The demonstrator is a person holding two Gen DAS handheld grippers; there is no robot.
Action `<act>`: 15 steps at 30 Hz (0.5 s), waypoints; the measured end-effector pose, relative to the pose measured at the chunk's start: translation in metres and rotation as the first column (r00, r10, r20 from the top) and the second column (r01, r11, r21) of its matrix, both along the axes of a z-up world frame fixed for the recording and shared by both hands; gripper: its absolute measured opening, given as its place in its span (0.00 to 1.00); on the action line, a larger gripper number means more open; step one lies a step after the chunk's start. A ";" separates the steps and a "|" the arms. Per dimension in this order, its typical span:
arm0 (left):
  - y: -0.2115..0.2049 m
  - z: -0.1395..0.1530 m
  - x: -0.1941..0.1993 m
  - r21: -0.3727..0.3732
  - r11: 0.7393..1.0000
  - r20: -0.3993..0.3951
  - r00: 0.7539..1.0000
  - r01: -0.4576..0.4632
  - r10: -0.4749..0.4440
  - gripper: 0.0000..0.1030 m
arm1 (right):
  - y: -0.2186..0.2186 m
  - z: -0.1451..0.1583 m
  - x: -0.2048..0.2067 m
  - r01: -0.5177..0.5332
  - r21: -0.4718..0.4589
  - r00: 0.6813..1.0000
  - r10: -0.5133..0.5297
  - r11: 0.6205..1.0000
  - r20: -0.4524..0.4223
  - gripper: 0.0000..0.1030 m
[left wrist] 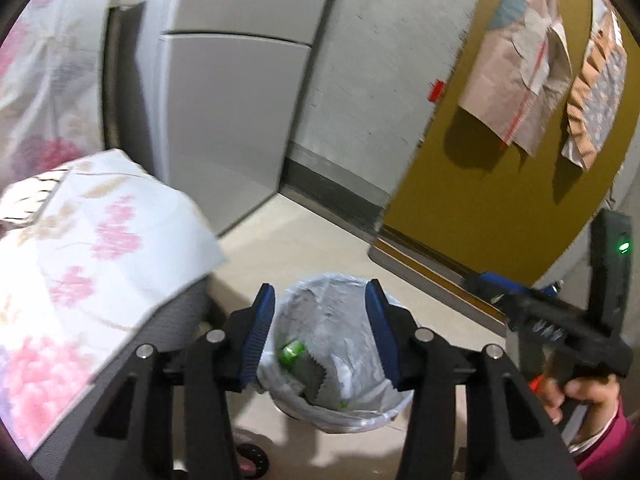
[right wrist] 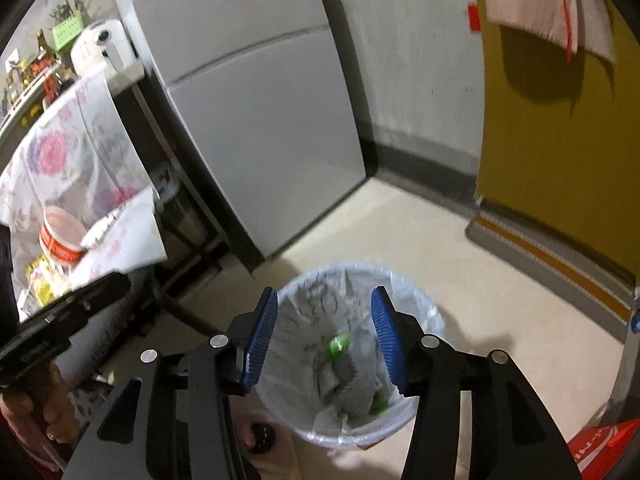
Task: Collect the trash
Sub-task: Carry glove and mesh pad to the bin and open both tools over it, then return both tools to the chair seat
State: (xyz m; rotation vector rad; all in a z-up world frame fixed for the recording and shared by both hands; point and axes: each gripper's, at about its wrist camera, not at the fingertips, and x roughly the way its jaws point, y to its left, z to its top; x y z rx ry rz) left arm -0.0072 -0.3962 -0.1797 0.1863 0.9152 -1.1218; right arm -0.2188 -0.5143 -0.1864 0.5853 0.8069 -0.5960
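Note:
A round trash bin lined with a clear plastic bag (left wrist: pixel 360 408) (right wrist: pixel 416 300) stands on the pale floor below both grippers. Inside it lie a green and grey wrapper (left wrist: pixel 294 354) (right wrist: pixel 340 346) and crumpled grey trash (right wrist: pixel 348 376). My left gripper (left wrist: pixel 322 336) is open and empty above the bin. My right gripper (right wrist: pixel 324 336) is open and empty, also above the bin. The right gripper's body shows in the left wrist view (left wrist: pixel 560 328), held by a hand in a pink sleeve.
A table with a floral cloth (left wrist: pixel 80 248) (right wrist: pixel 72 160) is at the left, holding a red and white bowl (right wrist: pixel 60 240). A grey fridge (right wrist: pixel 248 100) stands behind. A yellow door (left wrist: pixel 500 184) with hanging cloths is at the right. A chair wheel (left wrist: pixel 252 456) is near the bin.

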 end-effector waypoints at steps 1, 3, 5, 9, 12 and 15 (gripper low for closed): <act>0.007 0.003 0.002 0.002 1.000 0.011 1.000 -0.017 0.017 0.44 | 0.002 0.010 0.001 0.001 -0.018 1.000 0.000 1.000 0.019 0.49; 0.023 0.012 0.008 0.002 0.998 0.036 0.998 -0.058 0.058 0.44 | 0.007 0.028 0.005 -0.003 -0.047 0.999 0.005 0.999 0.053 0.48; 0.042 0.020 0.013 0.010 0.995 0.064 0.993 -0.102 0.101 0.44 | 0.016 0.045 0.013 -0.020 -0.071 0.996 0.026 0.997 0.090 0.48; 0.081 0.032 0.020 0.054 0.980 0.126 0.975 -0.190 0.182 0.47 | 0.041 0.069 0.034 -0.099 -0.097 0.984 0.112 0.990 0.140 0.48; 0.117 0.039 0.024 0.068 0.964 0.143 0.959 -0.258 0.247 0.53 | 0.070 0.079 0.057 -0.196 -0.106 0.965 0.211 0.975 0.157 0.49; 0.154 0.045 0.031 0.076 0.940 0.147 0.936 -0.333 0.320 0.59 | 0.101 0.084 0.081 -0.296 -0.108 0.936 0.311 0.949 0.163 0.49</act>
